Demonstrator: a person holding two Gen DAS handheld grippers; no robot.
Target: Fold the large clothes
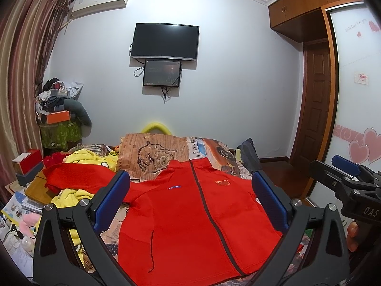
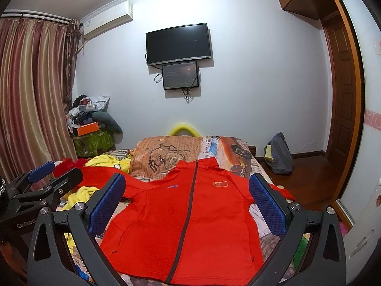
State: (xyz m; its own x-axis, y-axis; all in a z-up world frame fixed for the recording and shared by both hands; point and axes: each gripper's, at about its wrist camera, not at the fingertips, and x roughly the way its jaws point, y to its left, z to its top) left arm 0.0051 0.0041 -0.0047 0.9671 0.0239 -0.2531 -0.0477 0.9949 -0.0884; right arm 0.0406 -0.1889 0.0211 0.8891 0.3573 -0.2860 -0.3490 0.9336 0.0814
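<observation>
Red zip-up jacket (image 2: 190, 221) is laid flat, front up, on the bed (image 2: 240, 152), ready for folding. Left gripper (image 1: 190, 205) and right gripper (image 2: 188, 205) hover near it, jaws wide apart, holding nothing.

Bed (image 2: 240, 157) w/ printed cover: red jacket (image 2: 190, 226), yellow cloth (image 2: 107, 160), maybe books (image 1: 26, 202).
</observation>
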